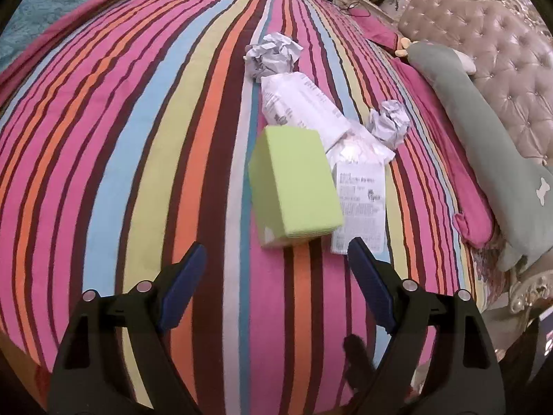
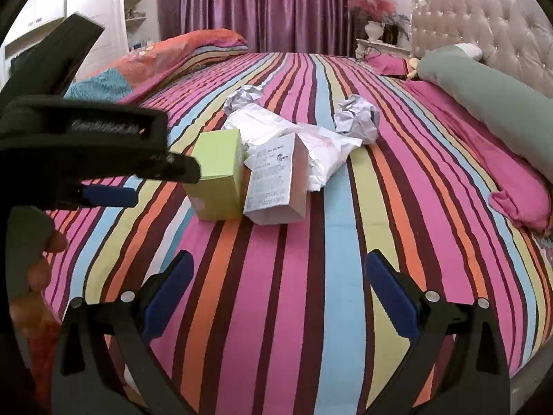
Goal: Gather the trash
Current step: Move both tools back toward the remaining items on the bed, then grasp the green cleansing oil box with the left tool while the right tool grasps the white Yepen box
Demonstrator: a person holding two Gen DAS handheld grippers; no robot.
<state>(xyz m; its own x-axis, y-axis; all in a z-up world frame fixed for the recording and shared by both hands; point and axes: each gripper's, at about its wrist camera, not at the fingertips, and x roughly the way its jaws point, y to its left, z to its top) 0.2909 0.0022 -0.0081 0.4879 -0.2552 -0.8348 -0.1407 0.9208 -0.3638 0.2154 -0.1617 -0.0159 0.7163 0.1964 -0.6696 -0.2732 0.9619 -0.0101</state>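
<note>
Trash lies in a cluster on the striped bedspread. A light green box lies nearest, with a white printed box at its right. Behind them lie a white plastic wrapper and two crumpled paper balls. My left gripper is open, hovering just short of the green box; it also shows from the side in the right wrist view. My right gripper is open and empty, farther back over the bedspread.
A long grey-green bolster and pink pillows lie along the tufted headboard on the right. A folded quilt lies at the far left. A nightstand with a vase and purple curtains stand behind.
</note>
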